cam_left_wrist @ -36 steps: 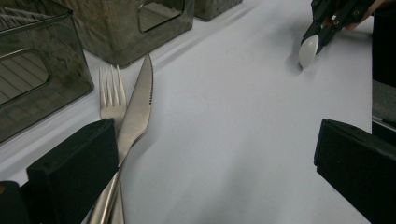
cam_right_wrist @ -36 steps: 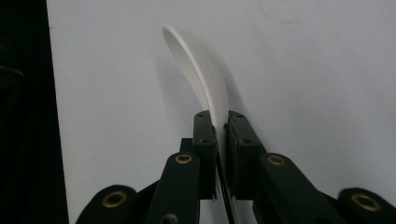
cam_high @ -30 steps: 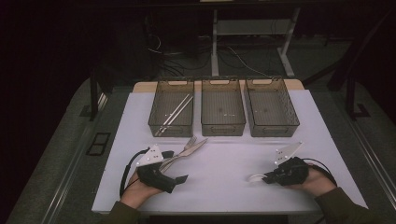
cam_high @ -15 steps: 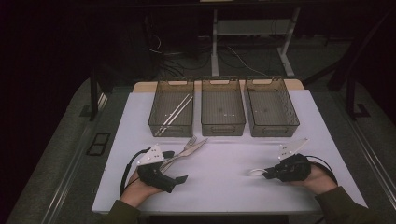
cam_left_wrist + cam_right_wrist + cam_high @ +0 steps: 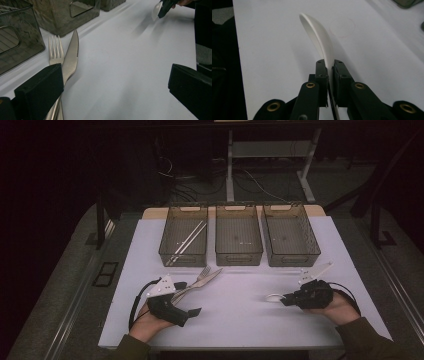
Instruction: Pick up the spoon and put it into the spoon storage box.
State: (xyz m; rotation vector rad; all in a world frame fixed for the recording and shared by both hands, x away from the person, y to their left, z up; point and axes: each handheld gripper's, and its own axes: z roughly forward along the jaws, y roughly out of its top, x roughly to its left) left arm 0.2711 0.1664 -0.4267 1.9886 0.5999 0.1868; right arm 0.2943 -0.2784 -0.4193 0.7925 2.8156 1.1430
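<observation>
**Thin grip on the spoon is the weak point**

The counter [image 5: 240, 320] is wide and white, with three smoky bins along its far edge: the left bin [image 5: 183, 242] at eleven o'clock already holds long metal pieces, maybe chopsticks, though they are too dim to be sure; the middle bin [image 5: 239, 241] at twelve and the right bin [image 5: 291, 241] at one look bare.

The right gripper [image 5: 283, 300] sits at four o'clock, low over the counter, its jaws clenched on the handle of a white spoon [image 5: 318, 40]. The bowl sticks out past the jaws, towards nine o'clock. The pads pinch only a narrow edge of smooth plastic, so I'd judge the spoon could swivel or slide out if the hand swings fast towards a bin, and its projecting bowl could knock a bin wall on the way in.

The left gripper [image 5: 192, 311] rests at seven o'clock with its jaws spread wide and nothing between them. Just beside one jaw lie a knife [image 5: 71, 58] and a fork [image 5: 55, 51], crossed and touching. Closing there could catch both at once, or nudge one into the other and skate them across the slick surface.
</observation>
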